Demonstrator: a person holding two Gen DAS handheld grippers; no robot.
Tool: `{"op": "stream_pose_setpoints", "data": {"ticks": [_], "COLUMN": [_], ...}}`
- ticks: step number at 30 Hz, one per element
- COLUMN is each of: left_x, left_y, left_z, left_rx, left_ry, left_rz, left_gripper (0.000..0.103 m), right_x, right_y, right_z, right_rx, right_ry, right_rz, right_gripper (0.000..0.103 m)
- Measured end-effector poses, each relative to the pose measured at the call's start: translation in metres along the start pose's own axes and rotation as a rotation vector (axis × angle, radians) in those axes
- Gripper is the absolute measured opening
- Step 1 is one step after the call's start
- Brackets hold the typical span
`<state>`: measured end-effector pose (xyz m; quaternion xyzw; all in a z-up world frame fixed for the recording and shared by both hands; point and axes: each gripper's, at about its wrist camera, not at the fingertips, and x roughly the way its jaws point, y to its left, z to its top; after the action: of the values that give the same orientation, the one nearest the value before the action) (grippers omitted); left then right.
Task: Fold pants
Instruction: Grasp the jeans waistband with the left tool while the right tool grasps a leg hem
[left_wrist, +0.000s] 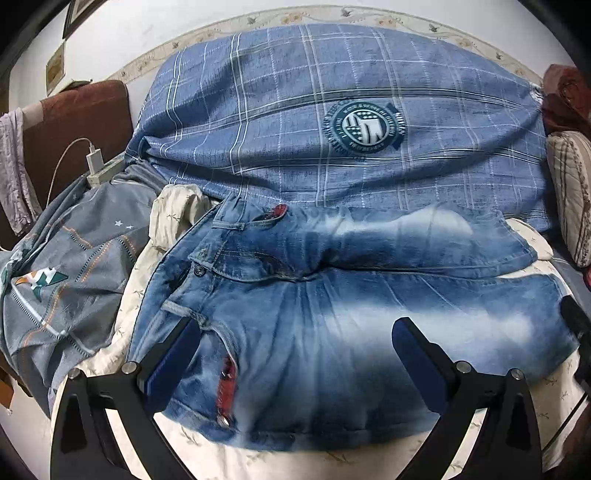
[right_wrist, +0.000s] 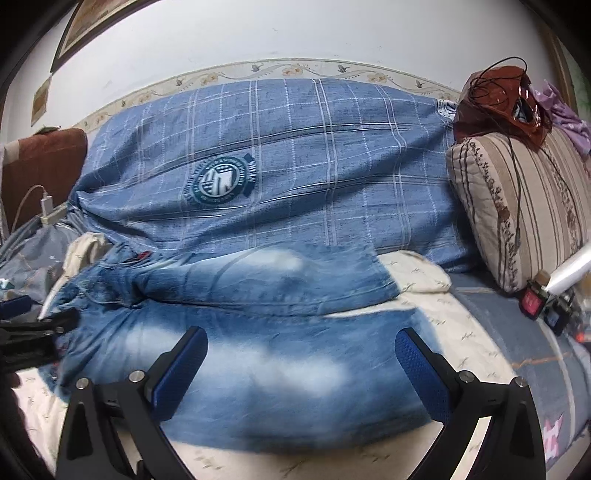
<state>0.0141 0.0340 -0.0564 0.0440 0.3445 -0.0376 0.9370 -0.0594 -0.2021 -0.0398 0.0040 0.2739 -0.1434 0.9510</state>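
Observation:
Faded blue denim pants (left_wrist: 332, 314) lie spread on a cream floral sheet (left_wrist: 122, 295), waist to the left, both short legs running right. My left gripper (left_wrist: 295, 332) is open, hovering over the near hip and pocket area, holding nothing. In the right wrist view the pants (right_wrist: 277, 350) fill the middle. My right gripper (right_wrist: 301, 347) is open over the near leg close to its hem, holding nothing. The left gripper's black frame (right_wrist: 33, 332) shows at the left edge of that view.
A big blue plaid quilt (left_wrist: 314, 122) is piled behind the pants against the wall. A grey patterned blanket (left_wrist: 62, 280) and a charger with cable (left_wrist: 94, 162) lie left. A striped cushion (right_wrist: 517, 206) with a red bag (right_wrist: 495, 99) stands right.

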Motion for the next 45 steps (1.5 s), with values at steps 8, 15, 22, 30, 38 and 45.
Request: {"op": "stream_pose_setpoints", "data": {"ticks": [8, 15, 22, 30, 38, 45], "left_x": [0.048, 0.132, 0.199, 0.266, 0.293, 0.3], "left_y": [0.051, 0.106, 0.127, 0.093, 0.083, 0.084], "left_z": [0.053, 0.119, 0.16, 0.156, 0.145, 0.148], "left_rx": [0.028, 0.06, -0.007, -0.016, -0.02, -0.065], "left_ry": [0.004, 0.111, 0.201, 0.357, 0.406, 0.394], "left_rz": [0.072, 0.103, 0.105, -0.03, -0.08, -0.084], "left_gripper": [0.103, 0.103, 0.103, 0.079, 0.055, 0.054], "right_x": [0.085, 0.184, 0.23, 0.276, 0.319, 0.343], "right_y": [-0.066, -0.094, -0.115, -0.138, -0.145, -0.119], "right_z": [0.043, 0.08, 0.096, 0.101, 0.097, 0.091], "right_rx": [0.024, -0.002, 0.122, 0.226, 0.268, 0.259], "right_ry": [0.092, 0.211, 0.258, 0.353, 0.43, 0.521], "right_rz": [-0.043, -0.071, -0.024, 0.058, 0.086, 0.155], "right_gripper": [0.103, 0.103, 0.103, 0.103, 0.103, 0.067]}}
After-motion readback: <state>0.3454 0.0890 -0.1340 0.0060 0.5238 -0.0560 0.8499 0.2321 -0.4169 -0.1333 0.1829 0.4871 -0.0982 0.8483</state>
